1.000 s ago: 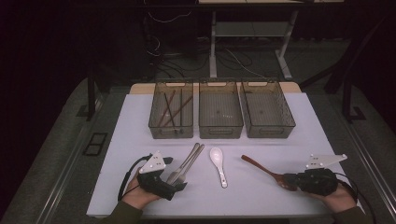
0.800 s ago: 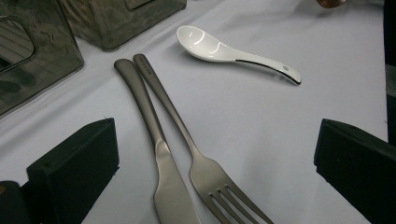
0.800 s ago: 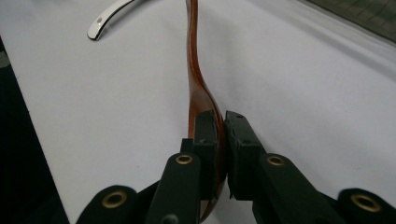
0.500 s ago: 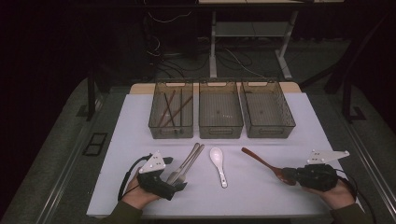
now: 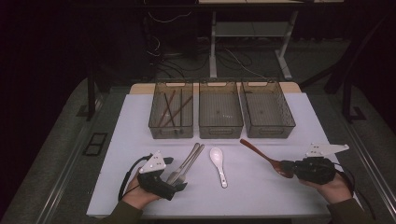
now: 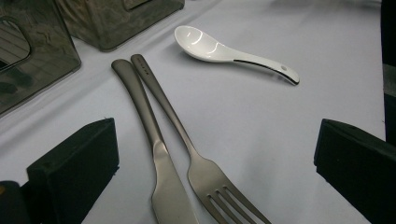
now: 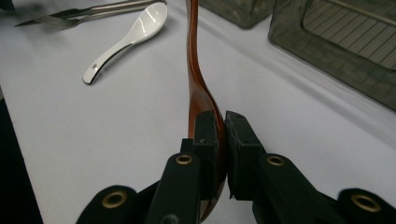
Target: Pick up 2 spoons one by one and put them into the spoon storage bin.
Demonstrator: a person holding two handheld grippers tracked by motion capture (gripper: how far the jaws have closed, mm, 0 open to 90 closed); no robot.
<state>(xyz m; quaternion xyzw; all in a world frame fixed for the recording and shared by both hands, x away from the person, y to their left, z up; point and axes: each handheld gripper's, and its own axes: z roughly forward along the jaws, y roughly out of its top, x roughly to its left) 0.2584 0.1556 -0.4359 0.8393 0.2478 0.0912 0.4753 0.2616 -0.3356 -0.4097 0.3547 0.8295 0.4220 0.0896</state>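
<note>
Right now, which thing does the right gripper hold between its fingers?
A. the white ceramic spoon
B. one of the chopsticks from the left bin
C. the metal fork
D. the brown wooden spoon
D. In the right gripper view, the right gripper is shut on the bowl end of the brown wooden spoon, while the white ceramic spoon lies free on the table.

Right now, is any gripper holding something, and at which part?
The right gripper is shut on the wooden spoon at its bowl end. The left gripper is open, holding nothing.
</note>
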